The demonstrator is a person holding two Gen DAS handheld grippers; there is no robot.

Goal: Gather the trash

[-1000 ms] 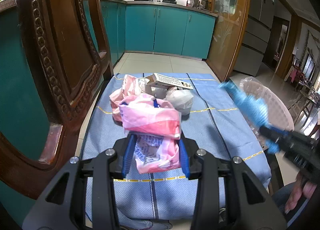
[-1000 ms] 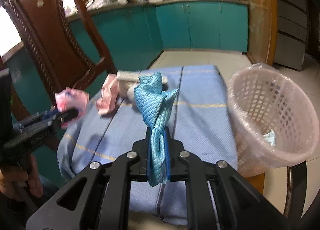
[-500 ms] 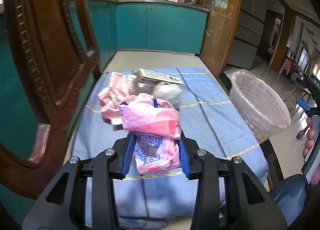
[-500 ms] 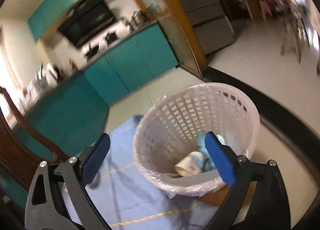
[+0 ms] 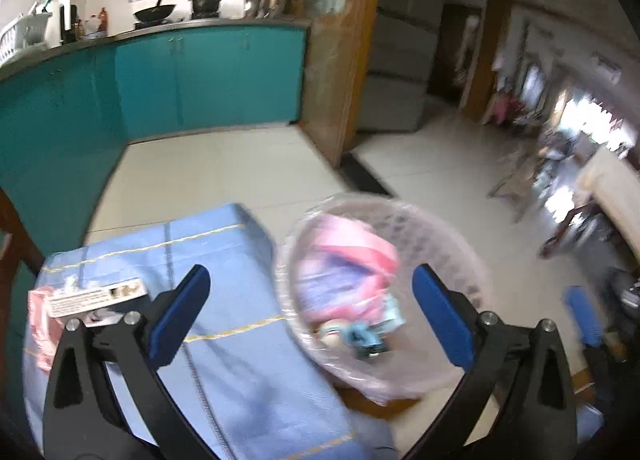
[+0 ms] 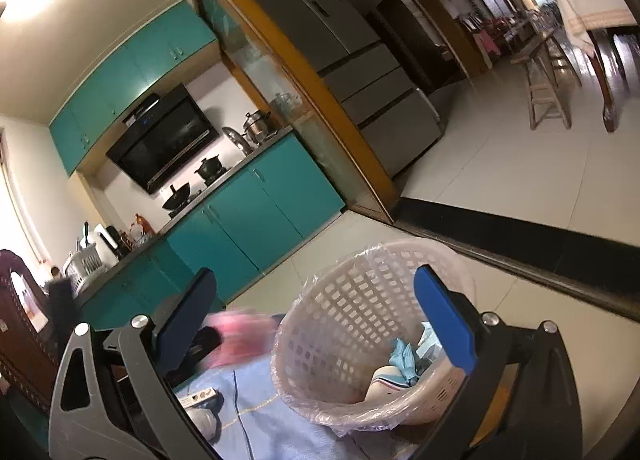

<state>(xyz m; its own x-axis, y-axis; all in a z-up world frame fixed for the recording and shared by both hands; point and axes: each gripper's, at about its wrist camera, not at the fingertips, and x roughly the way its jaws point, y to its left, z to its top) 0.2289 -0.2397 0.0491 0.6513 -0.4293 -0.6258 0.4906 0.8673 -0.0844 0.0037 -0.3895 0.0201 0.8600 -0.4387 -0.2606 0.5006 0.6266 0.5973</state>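
Pink bag (image 5: 346,276) lies inside the lined basket (image 5: 452,236) beside the blue-clothed bench (image 5: 224,260). Left hand-held gripper (image 5: 310,314) and right hand-held gripper (image 6: 316,310) both spread apart, holding nothing.

Basket (image 5: 472,272) right of table (image 5: 224,244); bag (image 5: 344,280) in basket; box (image 5: 94,296) on table, left.

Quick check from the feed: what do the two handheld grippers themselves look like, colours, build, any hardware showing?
Both look alike. The left gripper and right gripper each have two black triangular finger frames with cut-out openings, silver round screw heads on top, and flat blue pads lining the inner faces. No cables, markings or sleeves show.
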